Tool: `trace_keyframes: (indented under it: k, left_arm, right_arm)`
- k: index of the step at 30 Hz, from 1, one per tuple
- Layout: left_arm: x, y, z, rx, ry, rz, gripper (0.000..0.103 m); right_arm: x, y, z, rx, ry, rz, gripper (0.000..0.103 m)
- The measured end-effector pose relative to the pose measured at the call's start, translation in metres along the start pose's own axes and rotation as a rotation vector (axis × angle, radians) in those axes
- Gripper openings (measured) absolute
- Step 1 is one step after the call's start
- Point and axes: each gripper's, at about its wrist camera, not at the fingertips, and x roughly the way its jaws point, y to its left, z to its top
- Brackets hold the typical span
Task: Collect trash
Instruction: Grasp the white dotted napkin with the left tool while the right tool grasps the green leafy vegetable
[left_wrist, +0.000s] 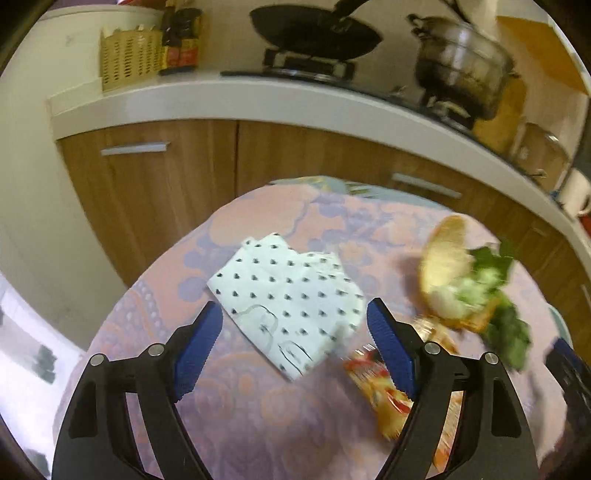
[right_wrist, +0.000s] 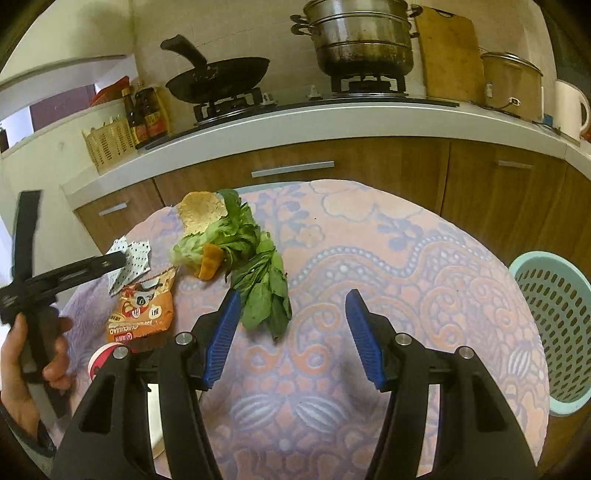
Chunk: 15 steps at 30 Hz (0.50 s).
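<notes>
Trash lies on a table with a pink and purple patterned cloth (right_wrist: 369, 240). A white dotted paper napkin (left_wrist: 291, 299) lies just ahead of my open, empty left gripper (left_wrist: 293, 317); it also shows in the right wrist view (right_wrist: 135, 260). An orange snack wrapper (right_wrist: 142, 314) lies beside it (left_wrist: 384, 391). A pale peel (right_wrist: 199, 214), an orange peel piece (right_wrist: 208, 266) and green leaves (right_wrist: 258, 280) lie in a heap. My right gripper (right_wrist: 291, 310) is open and empty, its left finger close to the leaves. The left gripper (right_wrist: 74, 273) shows at the far left, held by a hand.
A teal perforated basket (right_wrist: 554, 325) stands off the table's right edge. Behind are wooden cabinets (right_wrist: 295, 170) and a counter with a wok (right_wrist: 218, 79), a steel steamer pot (right_wrist: 364, 37), sauce bottles (right_wrist: 146, 112) and a yellow basket (right_wrist: 107, 142). A red-and-white round thing (right_wrist: 105, 356) sits near the table's left front.
</notes>
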Motion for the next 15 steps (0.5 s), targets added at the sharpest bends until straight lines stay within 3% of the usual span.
trace_keyframes:
  k: [6, 11, 15]
  left_arm:
    - [0.012, 0.004, -0.002, -0.008, 0.035, 0.012, 0.075]
    - [0.01, 0.005, -0.003, -0.018, 0.018, 0.023, 0.055]
    - [0.008, 0.009, -0.002, -0.039, 0.006, 0.019, 0.044]
  right_arm:
    - [0.003, 0.005, 0.0, -0.026, 0.022, 0.002, 0.056]
    - [0.009, 0.002, 0.007, 0.012, 0.104, 0.055, 0.056]
    - [0.01, 0.01, 0.021, -0.031, 0.114, 0.051, 0.056]
